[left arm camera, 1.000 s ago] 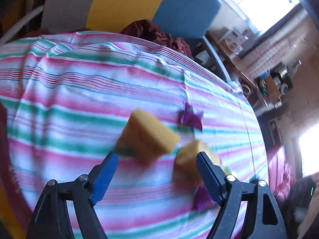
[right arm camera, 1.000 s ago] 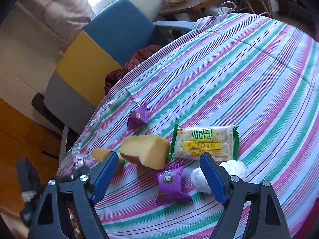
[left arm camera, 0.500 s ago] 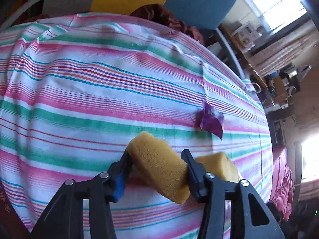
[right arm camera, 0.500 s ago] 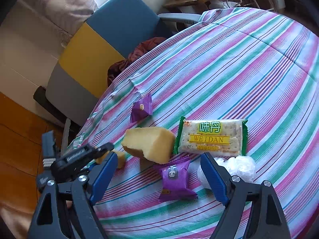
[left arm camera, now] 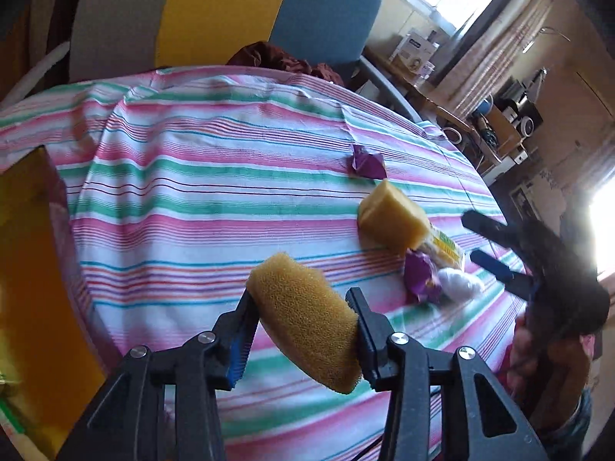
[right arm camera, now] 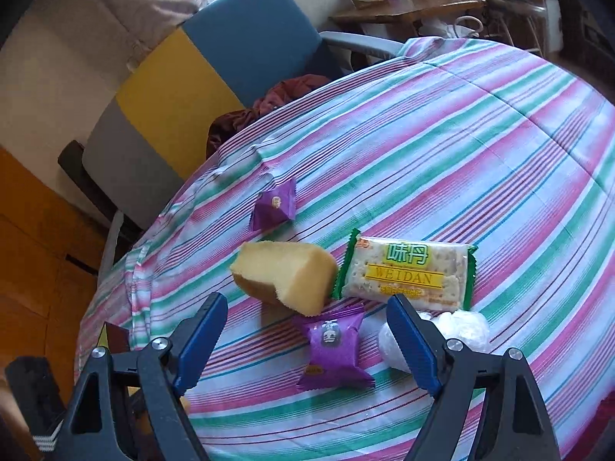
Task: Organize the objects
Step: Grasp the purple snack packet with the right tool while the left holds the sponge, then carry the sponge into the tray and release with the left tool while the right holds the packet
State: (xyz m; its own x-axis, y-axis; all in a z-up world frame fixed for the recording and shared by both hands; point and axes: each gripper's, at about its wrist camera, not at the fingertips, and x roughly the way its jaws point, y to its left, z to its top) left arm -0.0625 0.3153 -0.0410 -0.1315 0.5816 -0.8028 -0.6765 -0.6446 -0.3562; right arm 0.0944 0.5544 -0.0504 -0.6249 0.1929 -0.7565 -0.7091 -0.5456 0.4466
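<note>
Sponge [left arm camera: 303, 322] pinched in the left claw [left arm camera: 303, 330], lifted off the worktop [left arm camera: 215, 192].
Right claw [right arm camera: 307, 342] is spread above the 12 o'clock snacks; the squashed sponge could be sprung loose.

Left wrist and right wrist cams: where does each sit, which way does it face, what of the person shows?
Left wrist: on the left gripper, facing along its fingers, shut on a sponge piece; the right gripper shows at the right edge.
Right wrist: on the right gripper, open, looking down at a purple snack packet.
Shared: the sponge wedge, striped tablecloth.
</note>
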